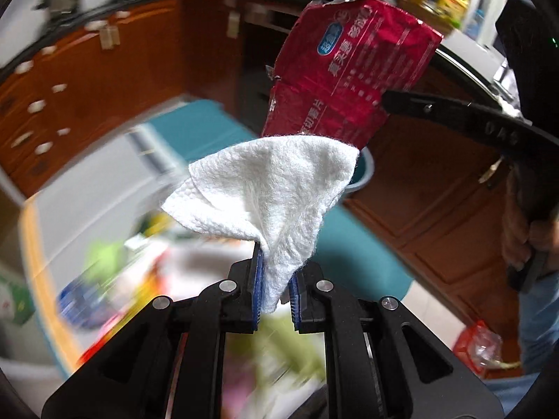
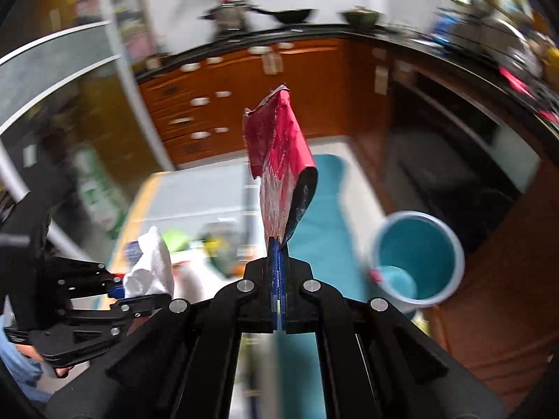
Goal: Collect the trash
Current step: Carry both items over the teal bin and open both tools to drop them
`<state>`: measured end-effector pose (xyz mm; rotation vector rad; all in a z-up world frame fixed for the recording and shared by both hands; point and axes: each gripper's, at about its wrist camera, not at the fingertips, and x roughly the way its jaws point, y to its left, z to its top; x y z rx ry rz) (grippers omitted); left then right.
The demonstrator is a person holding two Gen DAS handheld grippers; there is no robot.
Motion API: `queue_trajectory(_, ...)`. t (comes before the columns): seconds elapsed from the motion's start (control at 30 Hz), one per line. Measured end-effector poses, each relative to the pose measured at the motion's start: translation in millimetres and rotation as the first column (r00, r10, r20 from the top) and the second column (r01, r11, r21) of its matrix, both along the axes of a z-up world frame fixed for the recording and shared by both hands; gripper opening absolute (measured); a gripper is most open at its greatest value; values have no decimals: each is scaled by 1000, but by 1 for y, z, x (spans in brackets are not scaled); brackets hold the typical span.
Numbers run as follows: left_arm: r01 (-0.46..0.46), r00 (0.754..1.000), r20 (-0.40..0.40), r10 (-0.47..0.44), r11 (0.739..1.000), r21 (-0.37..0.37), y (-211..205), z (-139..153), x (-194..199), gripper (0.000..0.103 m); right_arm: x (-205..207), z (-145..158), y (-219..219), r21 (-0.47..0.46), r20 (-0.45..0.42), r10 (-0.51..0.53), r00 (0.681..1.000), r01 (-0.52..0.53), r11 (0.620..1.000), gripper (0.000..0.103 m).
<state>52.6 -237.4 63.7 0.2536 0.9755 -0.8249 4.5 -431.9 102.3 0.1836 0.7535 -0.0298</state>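
My left gripper [image 1: 276, 279] is shut on a crumpled white paper towel [image 1: 265, 188], which stands up from its blue pads; the same towel [image 2: 150, 269] and the left gripper [image 2: 122, 295] show at the lower left of the right wrist view. My right gripper [image 2: 278, 269] is shut on a torn red snack wrapper [image 2: 279, 150] that sticks upward. That wrapper [image 1: 349, 76] hangs just beyond the towel in the left wrist view, held from the right by my right gripper's fingers [image 1: 454, 111]. A teal bin [image 2: 419, 258] with a white rim stands open on the floor, lower right of the wrapper.
A blurred table [image 1: 38, 272] with a yellow edge carries several colourful packets [image 1: 104, 262]. Teal chairs [image 2: 325, 209] stand by it. Wooden cabinets [image 2: 244, 97] and a cluttered black counter [image 2: 454, 52] ring the room. A hand [image 1: 520, 230] grips the right tool.
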Motion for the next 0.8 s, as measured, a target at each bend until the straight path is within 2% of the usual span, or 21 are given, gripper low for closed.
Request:
queue_trajectory(0.13, 90, 994, -71, -88, 996, 20, -82, -25, 23, 13, 13, -32, -73, -15, -51, -123, 991, 123, 992, 1)
queue_trajectory(0.27, 157, 978, -143, -151, 987, 35, -153, -59, 51, 14, 29, -74, -127, -18, -116, -201, 973, 200, 980, 1)
queue_trajectory(0.47, 183, 959, -234, -161, 980, 74, -220, -111, 98, 14, 63, -137, -191, 16, -241, -267, 933, 278, 960, 1)
queue_trajectory(0.6, 182, 948, -279, -151, 979, 90, -248, -131, 118, 16, 70, -166, -219, 37, -289, -274, 917, 297, 954, 1)
queue_trajectory(0.63, 187, 945, -289, -152, 978, 97, -252, -135, 122, 17, 72, -169, -223, 41, -295, -277, 915, 301, 953, 2)
queue_trajectory(0.67, 189, 944, -293, -152, 976, 105, -257, -136, 124, 27, 73, -172, -226, 44, -299, -277, 913, 303, 952, 5)
queue_trajectory(0.7, 189, 946, -290, -148, 975, 117, -263, -136, 123, 45, 73, -173, -228, 47, -300, -277, 913, 305, 951, 5)
queue_trajectory(0.73, 176, 955, -265, -135, 975, 136, -270, -136, 126, 56, 74, -176, -231, 58, -304, -275, 912, 306, 950, 11)
queue_trajectory(0.77, 158, 965, -232, -121, 976, 148, -270, -136, 128, 68, 77, -175, -230, 64, -308, -277, 910, 311, 948, 40)
queue_trajectory(0.8, 147, 970, -215, -113, 977, 153, -272, -134, 131, 72, 77, -174, -231, 62, -306, -293, 906, 326, 943, 60)
